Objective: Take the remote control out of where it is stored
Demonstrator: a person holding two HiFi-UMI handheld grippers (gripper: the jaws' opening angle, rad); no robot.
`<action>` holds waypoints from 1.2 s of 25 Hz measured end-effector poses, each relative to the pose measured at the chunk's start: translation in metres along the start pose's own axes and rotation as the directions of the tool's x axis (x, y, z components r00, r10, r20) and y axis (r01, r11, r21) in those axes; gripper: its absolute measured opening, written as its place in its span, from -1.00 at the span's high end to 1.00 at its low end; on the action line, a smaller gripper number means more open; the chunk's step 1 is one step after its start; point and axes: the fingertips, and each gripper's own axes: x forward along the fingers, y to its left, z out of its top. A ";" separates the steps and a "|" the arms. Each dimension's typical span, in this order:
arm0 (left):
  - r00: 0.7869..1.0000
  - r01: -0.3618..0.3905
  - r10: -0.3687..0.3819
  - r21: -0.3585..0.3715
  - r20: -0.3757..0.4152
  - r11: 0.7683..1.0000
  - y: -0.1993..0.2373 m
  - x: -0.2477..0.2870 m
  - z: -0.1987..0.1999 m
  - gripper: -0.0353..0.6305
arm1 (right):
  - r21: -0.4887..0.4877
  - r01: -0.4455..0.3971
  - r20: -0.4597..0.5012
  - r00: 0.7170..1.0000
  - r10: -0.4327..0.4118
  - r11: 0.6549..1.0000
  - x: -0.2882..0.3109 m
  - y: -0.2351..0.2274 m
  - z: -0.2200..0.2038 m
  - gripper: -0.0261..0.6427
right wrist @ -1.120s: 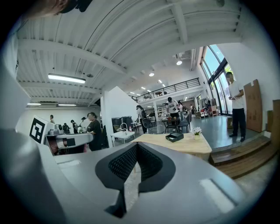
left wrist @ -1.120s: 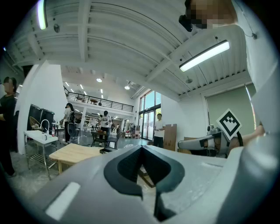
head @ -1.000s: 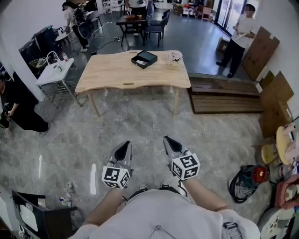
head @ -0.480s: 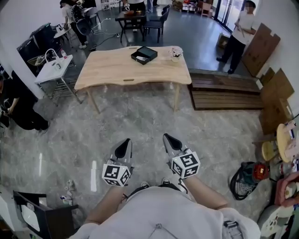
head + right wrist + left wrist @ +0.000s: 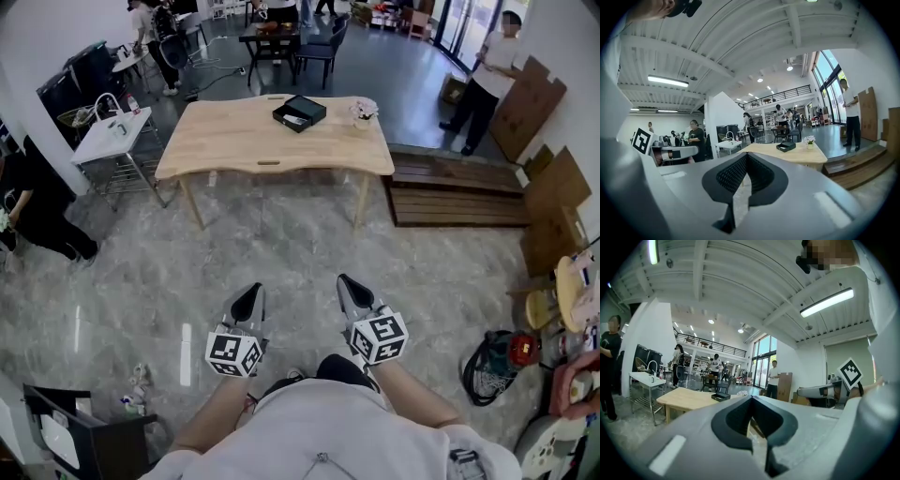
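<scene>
I held my left gripper (image 5: pixel 249 294) and right gripper (image 5: pixel 348 283) side by side, low over the floor (image 5: pixel 281 234), each with its jaws pressed together on nothing. Far ahead stood the table (image 5: pixel 234 141). Toward its far right lay an open black box (image 5: pixel 300 113), set askew to the table's edges, with a flowerpot (image 5: pixel 362 112) just right of it. Something pale lay inside the box. Whether that was the remote, and which way it pointed, I could not tell. Any print was too small to read.

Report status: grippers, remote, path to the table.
Left gripper shut, empty. Right gripper shut, empty. Remote not seen; black box sits on wooden table, far ahead. No obstacle seen on the way.
</scene>
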 end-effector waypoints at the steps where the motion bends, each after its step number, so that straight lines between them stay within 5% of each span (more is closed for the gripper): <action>1: 1.000 0.002 -0.002 -0.001 -0.002 1.000 0.004 -0.001 -0.002 0.89 | 0.003 0.007 -0.001 1.000 -0.007 1.000 0.002 0.001 -0.001 0.84; 12: 1.000 0.002 -0.002 -0.019 -0.025 1.000 0.036 0.036 -0.017 0.89 | 0.010 0.011 -0.055 0.998 -0.011 1.000 0.046 -0.017 -0.023 0.84; 30: 0.997 -0.040 0.042 0.030 -0.062 0.999 0.096 0.223 0.008 0.89 | 0.027 -0.063 -0.039 0.997 0.064 0.998 0.218 -0.139 0.044 0.84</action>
